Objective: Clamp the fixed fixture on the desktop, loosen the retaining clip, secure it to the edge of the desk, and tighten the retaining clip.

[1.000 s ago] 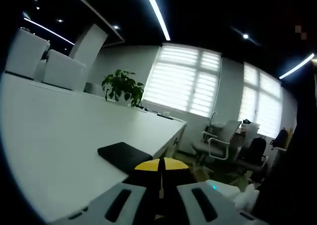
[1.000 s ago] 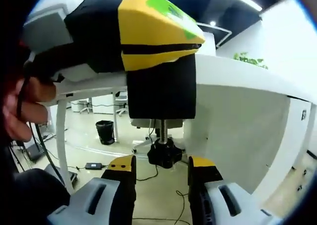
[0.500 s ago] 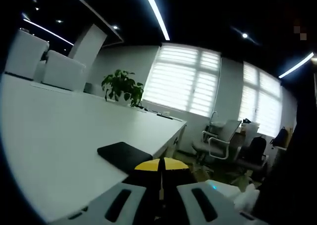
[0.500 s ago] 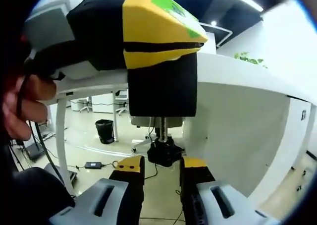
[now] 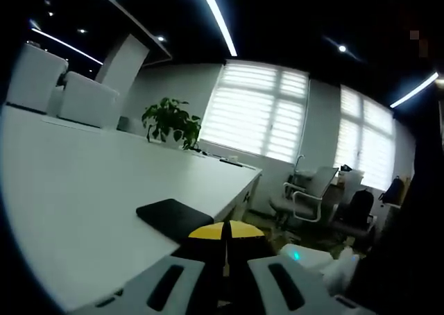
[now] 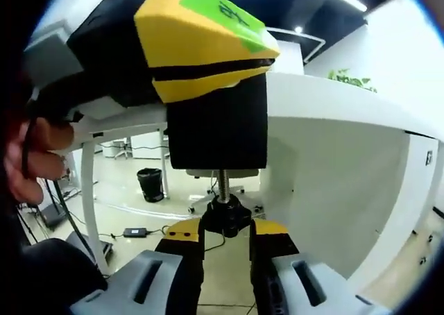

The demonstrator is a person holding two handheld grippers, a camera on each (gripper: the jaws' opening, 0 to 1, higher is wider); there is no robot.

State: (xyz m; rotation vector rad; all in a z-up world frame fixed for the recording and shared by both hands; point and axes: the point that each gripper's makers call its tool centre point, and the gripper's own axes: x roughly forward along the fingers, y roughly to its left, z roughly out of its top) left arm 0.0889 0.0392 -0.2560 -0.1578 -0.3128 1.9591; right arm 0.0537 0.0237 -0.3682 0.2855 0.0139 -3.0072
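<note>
Jaws of the right gripper (image 6: 227, 233) pinched on the black knob (image 6: 226, 218) at the foot of a threaded screw (image 6: 223, 184), yellow tips touching the knob on either side. Above the screw, the black clamp (image 6: 217, 124) hanging down at the edge of the white desk (image 6: 326, 110). On top of the clamp body, the left gripper (image 6: 198, 41) with yellow tips and a green sticker, pressed together on the clamp from above. At the left rim of the right gripper view, a hand (image 6: 35, 159) around that gripper's grey body. Beneath the desk, a white leg (image 6: 90, 190), a black bin (image 6: 150, 184), cables and a black box on the floor.

In the left gripper view, jaws of the left gripper (image 5: 226, 230) closed tight, yellow tips meeting with only a thin seam between, the clamp itself hidden below. Just beyond the tips, a flat black pad (image 5: 173, 216) lying on the desk (image 5: 76, 183) near its edge. Farther off, a potted plant (image 5: 172, 121), white chair backs (image 5: 62, 86), office chairs (image 5: 305, 197) and windows with blinds (image 5: 253, 110).
</note>
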